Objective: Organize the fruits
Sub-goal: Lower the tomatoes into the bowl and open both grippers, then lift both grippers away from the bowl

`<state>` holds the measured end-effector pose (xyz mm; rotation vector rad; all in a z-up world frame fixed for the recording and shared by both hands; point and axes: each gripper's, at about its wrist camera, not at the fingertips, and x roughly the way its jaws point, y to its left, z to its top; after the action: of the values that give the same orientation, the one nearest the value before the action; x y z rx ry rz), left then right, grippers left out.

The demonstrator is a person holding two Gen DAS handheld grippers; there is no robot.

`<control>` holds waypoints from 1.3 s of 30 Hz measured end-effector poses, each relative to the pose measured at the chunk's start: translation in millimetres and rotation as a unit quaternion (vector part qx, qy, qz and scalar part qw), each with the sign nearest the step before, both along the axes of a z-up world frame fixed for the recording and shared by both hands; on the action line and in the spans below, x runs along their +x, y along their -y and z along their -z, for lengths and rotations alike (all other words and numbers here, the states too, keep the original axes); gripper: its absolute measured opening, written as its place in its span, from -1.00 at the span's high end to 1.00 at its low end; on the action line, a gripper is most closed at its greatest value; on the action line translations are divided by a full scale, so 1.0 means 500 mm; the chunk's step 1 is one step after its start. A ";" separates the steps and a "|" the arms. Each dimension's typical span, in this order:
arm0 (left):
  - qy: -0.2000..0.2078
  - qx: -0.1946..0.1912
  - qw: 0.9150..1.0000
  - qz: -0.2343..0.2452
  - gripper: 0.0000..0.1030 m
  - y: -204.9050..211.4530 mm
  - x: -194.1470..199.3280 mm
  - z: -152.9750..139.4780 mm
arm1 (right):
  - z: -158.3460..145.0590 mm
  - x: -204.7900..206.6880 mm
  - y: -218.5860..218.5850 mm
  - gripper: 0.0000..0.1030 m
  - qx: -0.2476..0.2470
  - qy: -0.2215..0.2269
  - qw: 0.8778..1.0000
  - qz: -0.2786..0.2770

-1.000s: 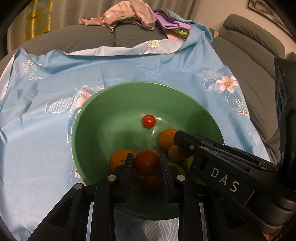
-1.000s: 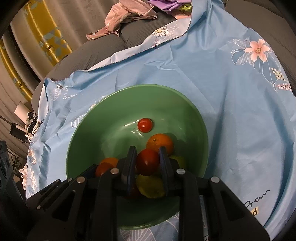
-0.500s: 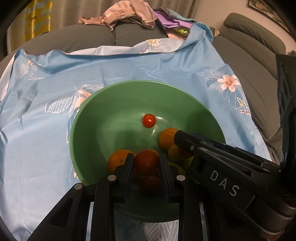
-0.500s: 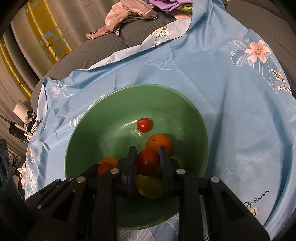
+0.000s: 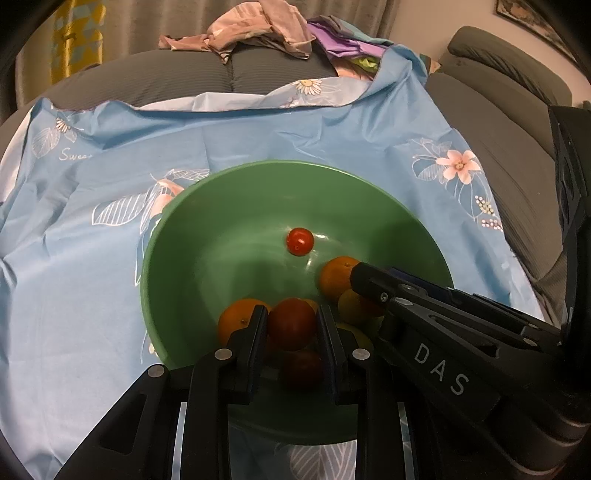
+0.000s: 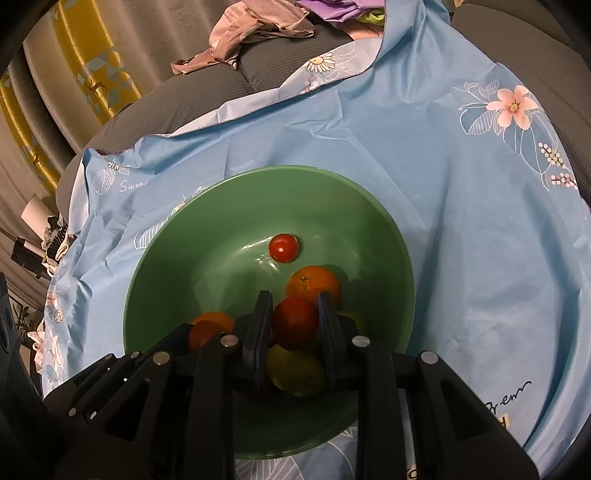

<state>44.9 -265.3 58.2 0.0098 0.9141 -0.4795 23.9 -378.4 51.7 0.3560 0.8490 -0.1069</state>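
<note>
A green bowl (image 5: 229, 206) (image 6: 373, 206) sits on a blue flowered cloth and holds several fruits. My left gripper (image 5: 291, 314) is over the bowl's near side, shut on a red tomato (image 5: 291, 323). My right gripper (image 6: 295, 302) is beside it, shut on another red tomato (image 6: 295, 323), and shows in the left wrist view (image 5: 369, 280). A small cherry tomato (image 5: 300, 240) (image 6: 283, 247) lies at the far side. Oranges (image 5: 337, 277) (image 6: 313, 283) and a yellow-green fruit (image 6: 295, 371) lie under the grippers.
The blue cloth (image 5: 110, 184) (image 6: 480, 221) covers a grey sofa (image 5: 517, 110). Crumpled clothes (image 5: 258, 29) (image 6: 258, 29) lie at the back. A yellow patterned curtain (image 6: 92, 74) hangs at the far left.
Both grippers have held their tomatoes over the bowl throughout; the views have shifted only slightly.
</note>
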 end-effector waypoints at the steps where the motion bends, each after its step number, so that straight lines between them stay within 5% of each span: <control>1: 0.000 0.000 1.000 -0.001 0.49 -0.001 0.000 0.000 | 0.000 -0.001 0.001 0.48 0.001 0.001 1.000 0.000; 4: 0.000 -0.001 1.000 -0.001 0.49 -0.004 0.002 -0.002 | 0.000 0.000 0.005 0.47 0.010 0.004 1.000 -0.001; 8: -0.001 0.000 1.000 -0.001 0.49 -0.004 0.002 -0.002 | -0.004 -0.004 0.008 0.11 0.027 0.019 0.999 -0.007; 11: -0.006 -0.005 1.000 0.003 0.39 -0.005 0.005 -0.004 | -0.008 -0.006 0.002 0.03 0.023 0.021 0.999 -0.007; 15: -0.001 -0.015 1.000 0.001 -0.14 -0.010 -0.001 -0.019 | -0.017 -0.014 0.010 -0.13 0.024 0.032 0.999 0.004; 21: 0.028 -0.002 1.000 -0.011 -0.51 -0.017 -0.016 -0.049 | -0.034 -0.029 0.025 -0.20 0.029 0.054 0.998 0.019; 28: 0.075 0.025 0.996 -0.033 -0.69 -0.034 -0.031 -0.088 | -0.059 -0.050 0.025 -0.44 0.035 0.081 0.996 0.022; 39: 0.058 0.014 0.996 -0.062 -0.71 -0.075 -0.024 -0.084 | -0.060 -0.057 0.029 -0.44 0.031 0.076 0.996 0.026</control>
<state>32.8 -227.9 100.0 0.0059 0.8029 -0.3477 -4.4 -393.0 81.7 0.4386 0.6932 -0.1016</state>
